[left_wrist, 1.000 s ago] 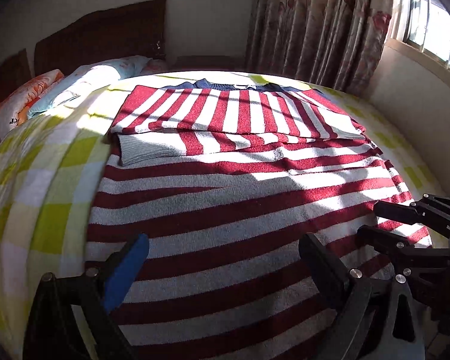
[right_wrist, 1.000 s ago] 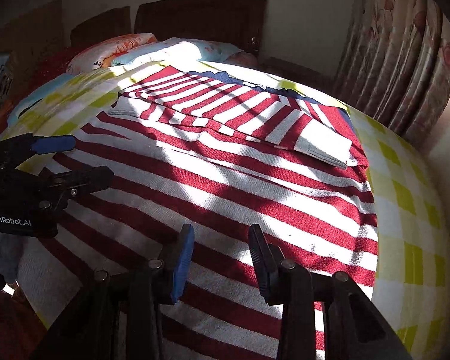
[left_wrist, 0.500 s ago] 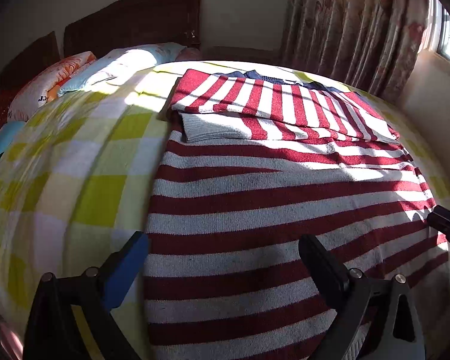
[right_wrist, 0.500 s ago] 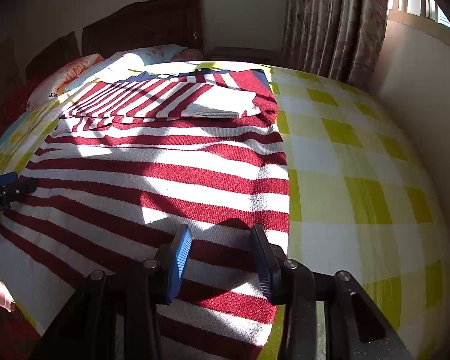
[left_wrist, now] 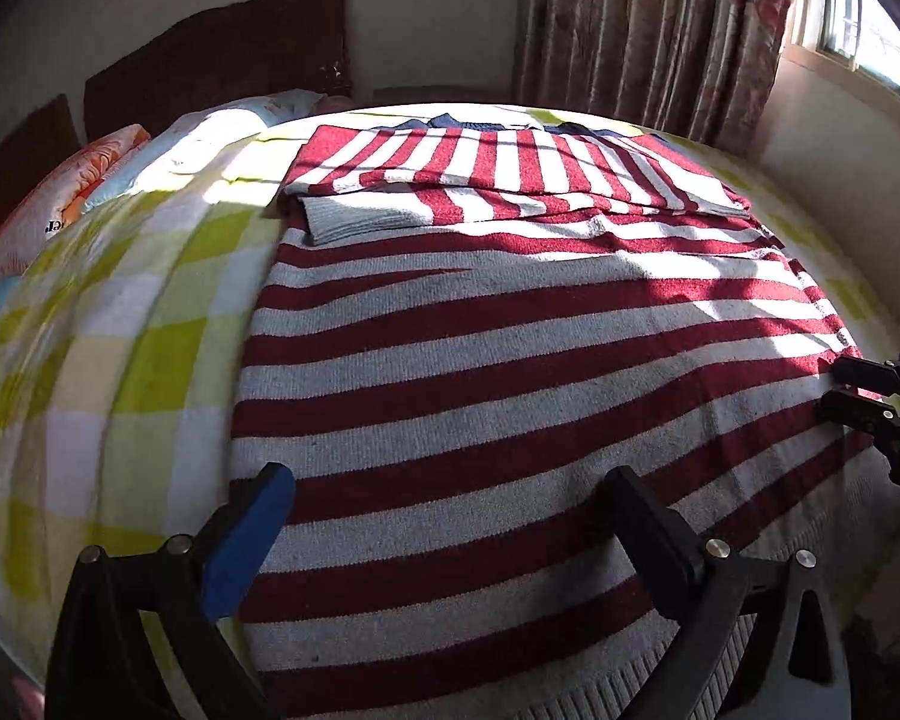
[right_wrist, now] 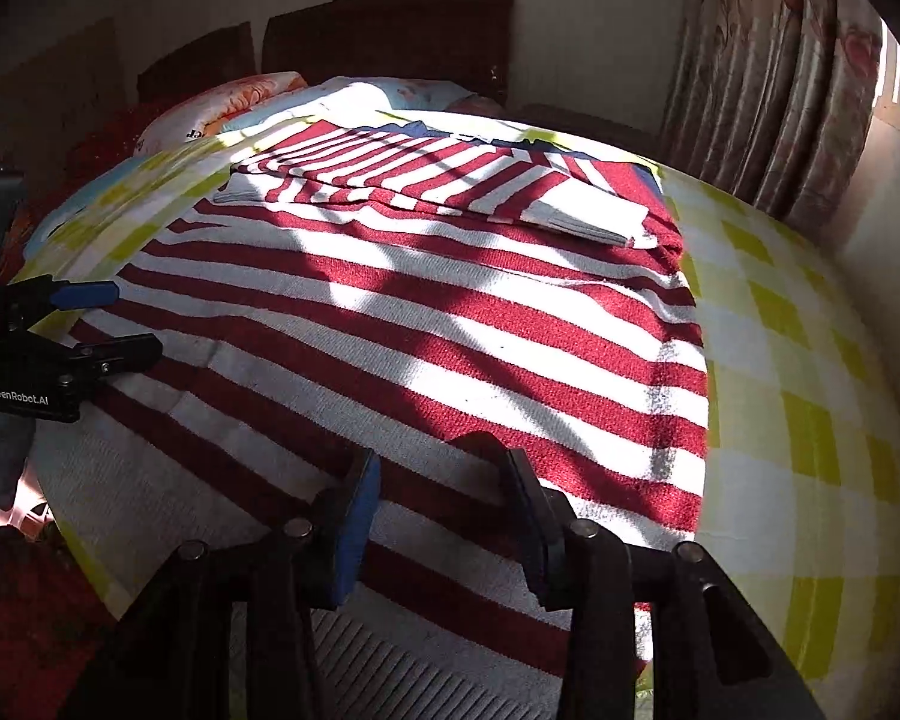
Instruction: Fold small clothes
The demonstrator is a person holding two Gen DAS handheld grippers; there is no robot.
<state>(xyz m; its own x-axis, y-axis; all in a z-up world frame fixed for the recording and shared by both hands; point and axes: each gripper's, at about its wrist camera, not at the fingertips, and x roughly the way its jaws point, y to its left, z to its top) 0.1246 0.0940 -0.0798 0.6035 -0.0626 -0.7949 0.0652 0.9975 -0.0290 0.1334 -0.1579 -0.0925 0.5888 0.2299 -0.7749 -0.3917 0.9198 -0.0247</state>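
Both tools, the left tool [left_wrist: 444, 516] and right tool [right_wrist: 444, 504], spread and empty, have shifted toward the sweater [left_wrist: 510, 360] hem at 6 o'clock, ready to fold.

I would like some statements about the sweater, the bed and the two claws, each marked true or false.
1. The striped sweater lies flat on the checked bedcover. True.
2. Both sleeves hang off the sides of the bed. False: they are folded across the chest, near the collar.
3. The left claw grips the hem. False: its jaws stand wide open above the cloth.
4. The right claw holds nothing. True.
5. The stripes are blue and yellow. False: red and white.
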